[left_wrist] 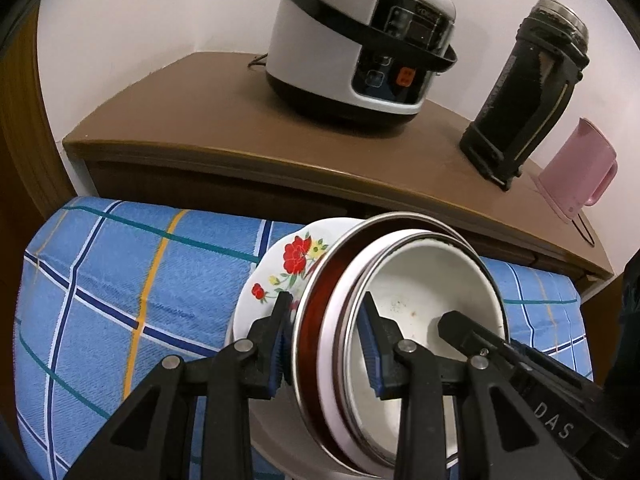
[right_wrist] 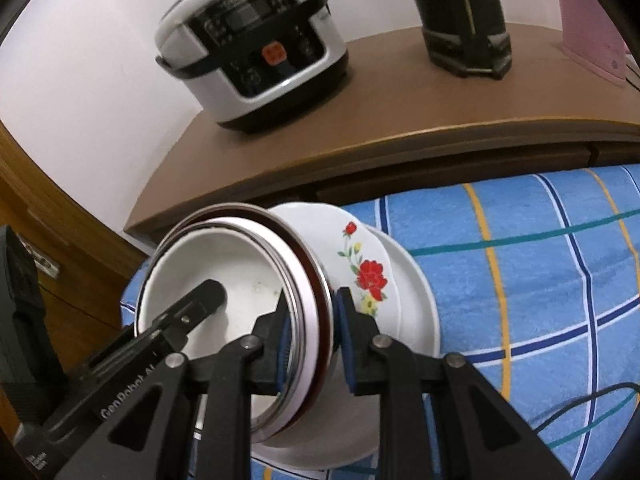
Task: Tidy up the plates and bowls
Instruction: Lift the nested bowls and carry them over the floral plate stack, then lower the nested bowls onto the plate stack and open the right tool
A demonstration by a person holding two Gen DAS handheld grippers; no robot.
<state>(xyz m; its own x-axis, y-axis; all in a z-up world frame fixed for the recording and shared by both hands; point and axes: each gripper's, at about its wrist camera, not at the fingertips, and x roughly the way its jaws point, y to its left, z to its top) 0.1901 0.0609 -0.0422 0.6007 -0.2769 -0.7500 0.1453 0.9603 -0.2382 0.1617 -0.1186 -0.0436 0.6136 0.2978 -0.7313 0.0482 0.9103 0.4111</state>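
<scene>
A white bowl (left_wrist: 420,292) sits nested in a steel-rimmed bowl with a dark red inside (left_wrist: 316,304). Under them lie a plate with red flowers (left_wrist: 292,256) and a plain white plate (right_wrist: 416,304). My left gripper (left_wrist: 328,332) is shut on the near rims of the nested bowls, one pad outside and one inside. In the right wrist view, my right gripper (right_wrist: 314,316) clamps the same bowl rims (right_wrist: 312,280) from the other side. Each view shows one finger of the other gripper reaching into the white bowl (right_wrist: 208,276). The stack is over a blue checked cloth (left_wrist: 132,280).
Behind the cloth stands a brown cabinet top (left_wrist: 224,120) with a white and black rice cooker (left_wrist: 352,40), a black flask (left_wrist: 524,92) and a pink jug (left_wrist: 576,168). Brown wood panelling (right_wrist: 52,220) is to the left. A thin cable (right_wrist: 592,404) lies on the cloth.
</scene>
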